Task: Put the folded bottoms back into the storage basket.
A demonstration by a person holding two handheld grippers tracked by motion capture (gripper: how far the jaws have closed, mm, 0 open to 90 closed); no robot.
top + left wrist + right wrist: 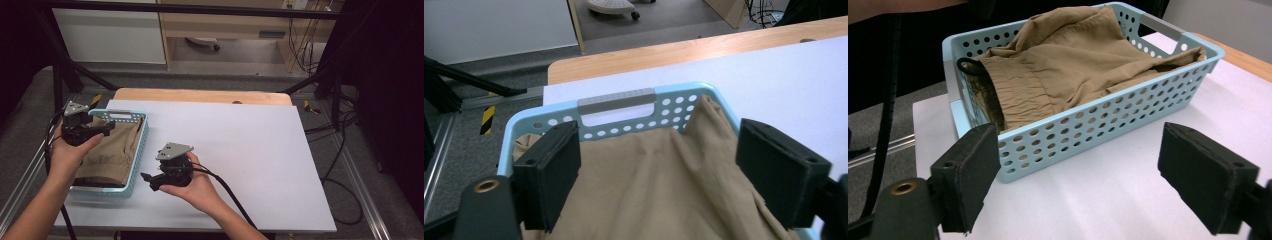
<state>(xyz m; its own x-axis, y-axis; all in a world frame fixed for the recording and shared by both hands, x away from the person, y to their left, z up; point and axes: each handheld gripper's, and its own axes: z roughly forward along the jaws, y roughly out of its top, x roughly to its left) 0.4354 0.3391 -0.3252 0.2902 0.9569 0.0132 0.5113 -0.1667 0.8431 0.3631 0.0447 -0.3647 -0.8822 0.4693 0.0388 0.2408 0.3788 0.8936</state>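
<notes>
The tan garment (112,150) lies bunched inside the light blue basket (141,150) at the left side of the white table (240,150). The left gripper (102,129) hovers over the garment, jaws apart, nothing between them. The right gripper (149,181) sits beside the basket, jaws apart and empty.

I see a wooden table (200,95) covered almost fully by a white board (240,160), and directly on this board, near its left edge, stands a light blue perforated basket (141,145) that holds a folded tan garment (112,150).
</notes>
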